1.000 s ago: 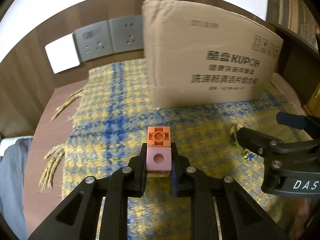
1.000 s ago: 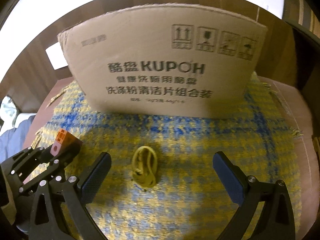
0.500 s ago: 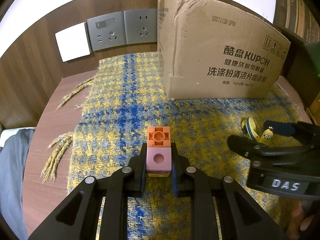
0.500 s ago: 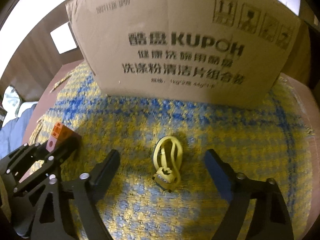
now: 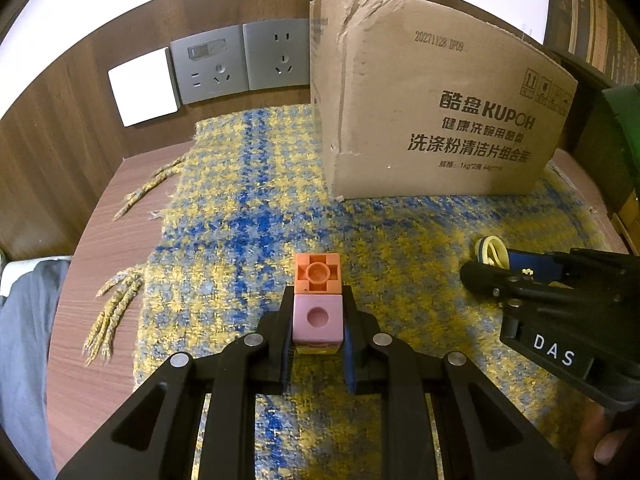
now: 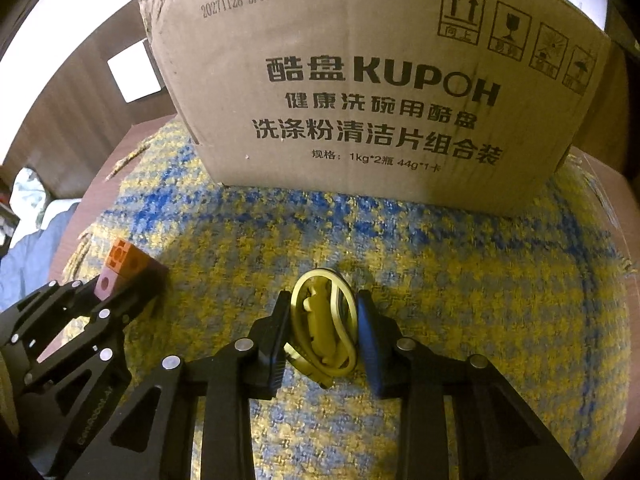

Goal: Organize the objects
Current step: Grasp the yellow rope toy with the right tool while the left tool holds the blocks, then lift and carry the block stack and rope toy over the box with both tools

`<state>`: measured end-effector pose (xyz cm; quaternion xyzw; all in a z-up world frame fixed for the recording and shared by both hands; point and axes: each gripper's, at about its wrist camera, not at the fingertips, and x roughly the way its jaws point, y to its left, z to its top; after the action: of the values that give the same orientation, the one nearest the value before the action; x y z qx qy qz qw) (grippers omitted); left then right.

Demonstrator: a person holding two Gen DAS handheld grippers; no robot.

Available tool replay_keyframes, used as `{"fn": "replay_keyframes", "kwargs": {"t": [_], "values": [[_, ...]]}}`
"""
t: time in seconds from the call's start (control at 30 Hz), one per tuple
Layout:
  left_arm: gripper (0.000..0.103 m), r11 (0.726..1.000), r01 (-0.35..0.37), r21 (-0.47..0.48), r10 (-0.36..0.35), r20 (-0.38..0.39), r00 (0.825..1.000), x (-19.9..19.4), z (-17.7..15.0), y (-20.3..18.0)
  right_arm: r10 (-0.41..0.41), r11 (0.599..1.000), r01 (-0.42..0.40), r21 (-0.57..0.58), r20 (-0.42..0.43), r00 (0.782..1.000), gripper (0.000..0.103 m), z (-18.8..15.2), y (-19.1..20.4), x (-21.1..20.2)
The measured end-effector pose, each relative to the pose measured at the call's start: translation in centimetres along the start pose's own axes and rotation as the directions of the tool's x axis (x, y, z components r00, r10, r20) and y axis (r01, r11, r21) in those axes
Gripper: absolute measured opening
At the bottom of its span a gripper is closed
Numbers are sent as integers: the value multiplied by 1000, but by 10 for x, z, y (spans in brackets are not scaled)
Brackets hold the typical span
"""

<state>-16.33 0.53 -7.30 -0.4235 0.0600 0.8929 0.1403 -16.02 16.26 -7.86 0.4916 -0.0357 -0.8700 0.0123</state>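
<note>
Wood-grain worktop [image 5: 120, 208] carries a yellow-and-blue woven cloth [image 5: 248, 200]; wall sockets [image 5: 240, 62] sit on the panel at upper left of the left wrist view. Cardboard box [image 6: 380, 92] stands upright on the cloth at frame top, printed face toward both cameras; its contents cannot be seen.

Left gripper [image 5: 316, 330]: jaws closed narrow on a block stack [image 5: 318, 300], pink cube gripped, orange cube ahead of it. Stack's long axis runs forward along the fingers, pointing toward the box; stud faces up at the camera.

Right gripper [image 6: 322, 328]: jaws drawn in close on either side of a yellow keychain toy [image 6: 320, 324], pads touching or nearly touching its loop. Toy lies at frame centre, long axis pointing away toward the box, loop end farthest.
</note>
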Motion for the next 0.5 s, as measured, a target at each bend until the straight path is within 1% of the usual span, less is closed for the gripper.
{"fn": "replay_keyframes", "kwargs": {"t": [0.5], "values": [[20,1000,-8,29,8,25,1000,-13,8,-16,15,1000,-15,4,59,998,31,4,-9,-23]]}}
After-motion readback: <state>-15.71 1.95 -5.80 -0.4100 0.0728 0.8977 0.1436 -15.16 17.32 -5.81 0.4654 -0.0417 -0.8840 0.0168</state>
